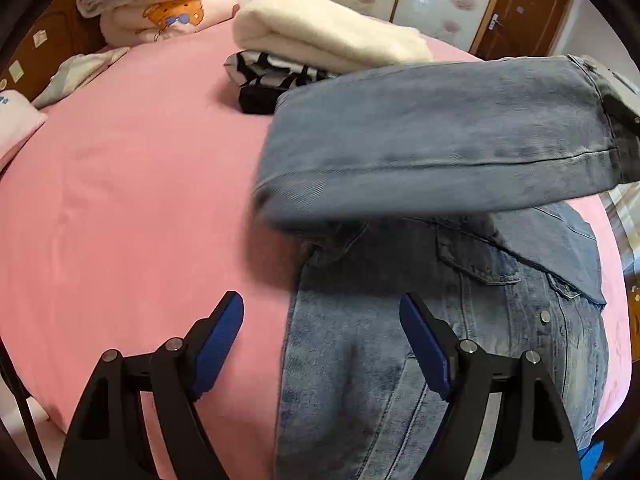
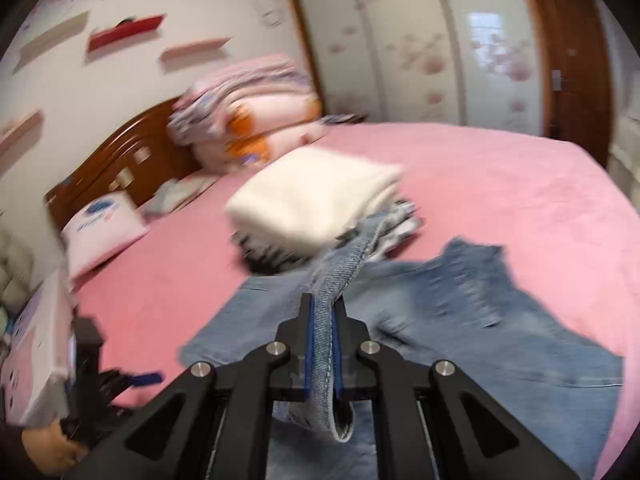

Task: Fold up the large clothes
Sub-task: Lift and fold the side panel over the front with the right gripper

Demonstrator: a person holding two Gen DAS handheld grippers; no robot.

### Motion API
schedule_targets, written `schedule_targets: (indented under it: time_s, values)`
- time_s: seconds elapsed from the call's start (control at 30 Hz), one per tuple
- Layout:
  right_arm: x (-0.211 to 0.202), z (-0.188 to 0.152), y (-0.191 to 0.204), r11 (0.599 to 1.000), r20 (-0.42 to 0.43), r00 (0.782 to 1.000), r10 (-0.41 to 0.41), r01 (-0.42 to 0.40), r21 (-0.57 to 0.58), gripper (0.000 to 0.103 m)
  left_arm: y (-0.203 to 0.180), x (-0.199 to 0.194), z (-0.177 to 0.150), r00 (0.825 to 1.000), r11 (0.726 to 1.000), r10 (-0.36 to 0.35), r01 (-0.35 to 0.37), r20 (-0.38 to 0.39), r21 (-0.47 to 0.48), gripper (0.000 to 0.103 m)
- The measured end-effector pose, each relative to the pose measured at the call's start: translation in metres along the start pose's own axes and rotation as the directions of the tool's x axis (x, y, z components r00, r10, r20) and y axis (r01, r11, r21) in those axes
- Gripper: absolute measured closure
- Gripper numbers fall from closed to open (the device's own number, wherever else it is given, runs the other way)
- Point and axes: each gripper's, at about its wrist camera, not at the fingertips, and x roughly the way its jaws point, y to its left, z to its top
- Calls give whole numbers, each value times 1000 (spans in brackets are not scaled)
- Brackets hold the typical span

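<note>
My right claw (image 2: 323, 312) is clamped on a sleeve cuff (image 2: 326, 344) of the denim jacket (image 1: 420, 340), lifted above the pink bed (image 1: 140, 180). My left claw (image 1: 320, 340) hangs apart over the jacket's edge, gripping nothing. Folded cream blanket (image 1: 320, 32) lies behind.

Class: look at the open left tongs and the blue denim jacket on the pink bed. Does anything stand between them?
Nothing visible: the left tongs hover open directly over the blue denim jacket, with no other item between.
</note>
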Motion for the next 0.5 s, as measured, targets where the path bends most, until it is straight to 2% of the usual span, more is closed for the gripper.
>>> schedule_targets:
  time_s: [0.13, 0.17, 0.23, 0.27, 0.3, 0.37, 0.4, 0.43, 0.47, 0.5]
  values:
    - [-2, -11, -58, 986, -20, 989, -147, 148, 81, 96, -6, 5, 5, 1000, 1000, -12, 12, 1, 18, 24]
    - [1, -20, -77, 975, -46, 981, -187, 191, 117, 96, -8, 8, 8, 1000, 1000, -16, 16, -2, 20, 24]
    - [16, -40, -110, 959, -138, 972, -193, 216, 183, 95, -12, 15, 13, 1000, 999, -29, 29, -6, 23, 24]
    - [29, -55, -128, 947, -216, 957, -195, 241, 213, 93, -15, 19, 17, 999, 999, -32, 32, -11, 29, 24]
    - [41, -71, -144, 927, -291, 931, -220, 292, 235, 91, -17, 24, 22, 999, 999, -30, 31, -14, 37, 24]
    - [54, -95, -167, 899, -381, 896, -227, 343, 271, 90, -23, 33, 33, 999, 998, -32, 33, -17, 54, 24]
    - [54, -105, -179, 884, -392, 894, -216, 349, 310, 89, -25, 39, 40, 999, 997, -37, 38, -21, 62, 24]
    - [52, -110, -186, 876, -385, 902, -194, 335, 345, 88, -26, 45, 49, 999, 997, -39, 41, -27, 65, 24]
    - [48, -115, -197, 863, -367, 918, -153, 305, 403, 80, -26, 52, 59, 998, 997, -41, 43, -40, 60, 24]
    - [46, -116, -203, 853, -356, 924, -140, 295, 430, 68, -24, 58, 67, 997, 997, -53, 55, -49, 54, 24]
